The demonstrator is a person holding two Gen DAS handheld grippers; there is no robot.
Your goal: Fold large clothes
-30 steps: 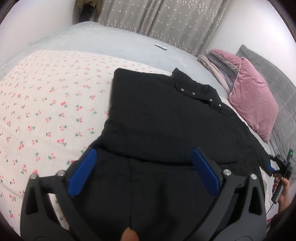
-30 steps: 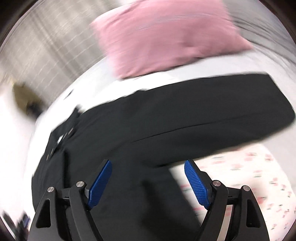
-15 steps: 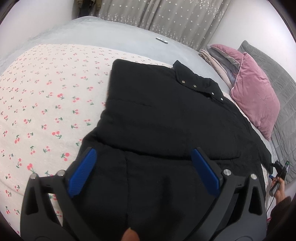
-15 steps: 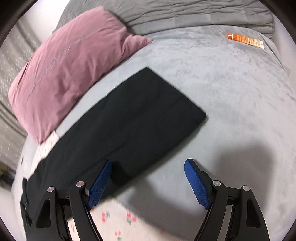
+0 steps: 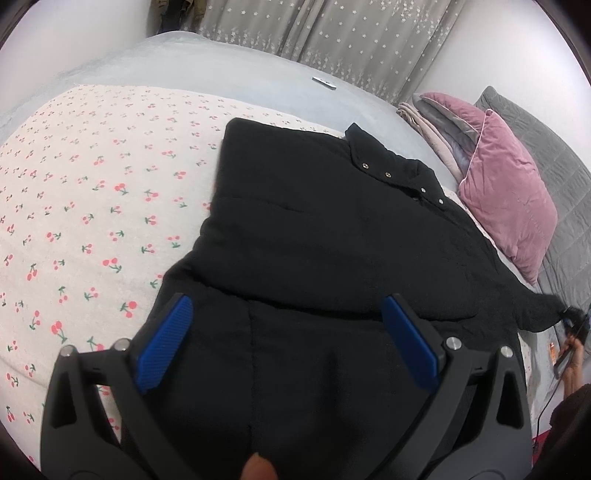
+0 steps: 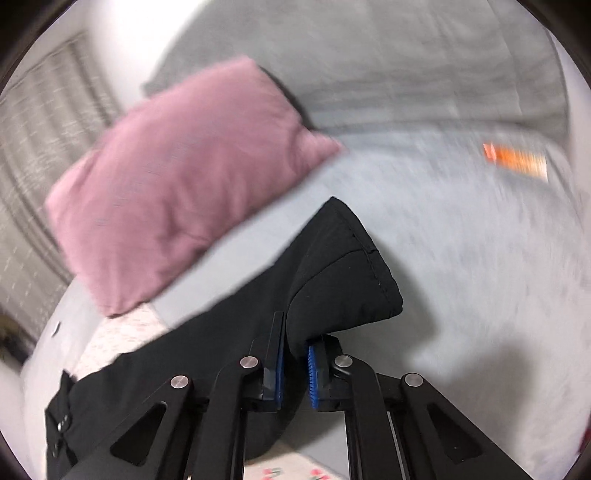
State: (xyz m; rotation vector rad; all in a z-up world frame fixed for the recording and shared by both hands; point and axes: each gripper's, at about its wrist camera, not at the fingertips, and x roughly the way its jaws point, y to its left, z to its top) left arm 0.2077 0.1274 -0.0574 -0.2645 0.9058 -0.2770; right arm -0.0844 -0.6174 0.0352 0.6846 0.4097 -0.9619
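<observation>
A bed [image 5: 240,79] with a pale grey cover filled both views, and a cherry-print sheet [image 5: 85,206] was spread over its near part. A black padded jacket [image 5: 332,236] lay flat on that sheet, its snap-buttoned collar [image 5: 391,173] pointing toward the far side of the bed and one sleeve reaching out toward the right edge of the left wrist view. A grey quilted blanket [image 5: 561,173] lay along the right side of the bed, with a pink velvet pillow [image 5: 509,195] resting against it and just beside the jacket's shoulder; folded pale cloths [image 5: 424,118] were stacked beyond the pillow. Star-patterned grey curtains [image 5: 325,33] hung behind the bed. The left gripper [image 5: 286,345] hovered over the jacket's lower part with its jaws released and spread wide, nothing between the blue pads [image 5: 164,349]. The right gripper [image 6: 295,362] had its jaws clenched on the sleeve cuff [image 6: 347,273], which stood raised above the grey cover in a motion-blurred view, the rest of the sleeve trailing back to the left toward the collar. An orange-and-white tube [image 6: 515,162] lay on the cover well apart from the cuff, and a small pale flat object [image 5: 324,83] lay on the far side of the bed near the curtains.
</observation>
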